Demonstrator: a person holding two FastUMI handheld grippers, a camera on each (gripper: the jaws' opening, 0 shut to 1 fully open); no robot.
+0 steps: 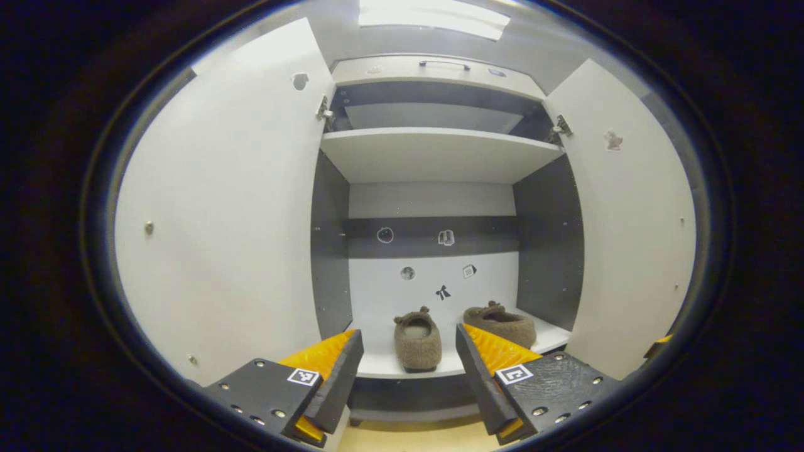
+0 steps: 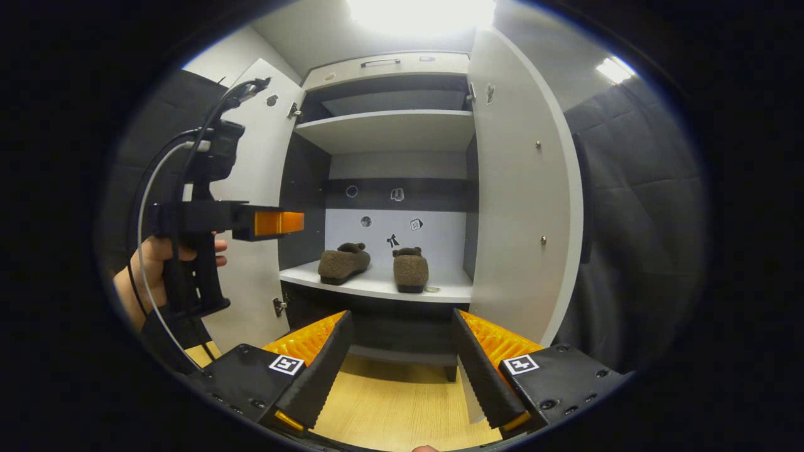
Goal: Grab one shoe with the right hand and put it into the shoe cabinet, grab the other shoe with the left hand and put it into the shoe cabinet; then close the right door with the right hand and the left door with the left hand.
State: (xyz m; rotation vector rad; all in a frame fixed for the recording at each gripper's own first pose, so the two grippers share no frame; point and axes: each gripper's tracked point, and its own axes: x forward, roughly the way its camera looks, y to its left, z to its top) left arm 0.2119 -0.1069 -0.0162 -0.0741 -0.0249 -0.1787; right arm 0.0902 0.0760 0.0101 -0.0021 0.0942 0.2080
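The jaws of the left gripper (image 1: 408, 376) and the right gripper (image 2: 402, 370) were spread wide, and nothing was held. Both shoes (image 1: 417, 340) (image 1: 500, 323) were seen on the shelf (image 1: 553, 339).

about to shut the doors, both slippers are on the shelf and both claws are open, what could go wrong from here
Hedged risks:
1. The nearer slipper sits close to the shelf's front edge; a closing door might clip or push it.
2. The right door stands wide open beside the right claw, so a glancing push could slip off its edge.
3. The left claw hovers between both doors, so the left door could swing into it.
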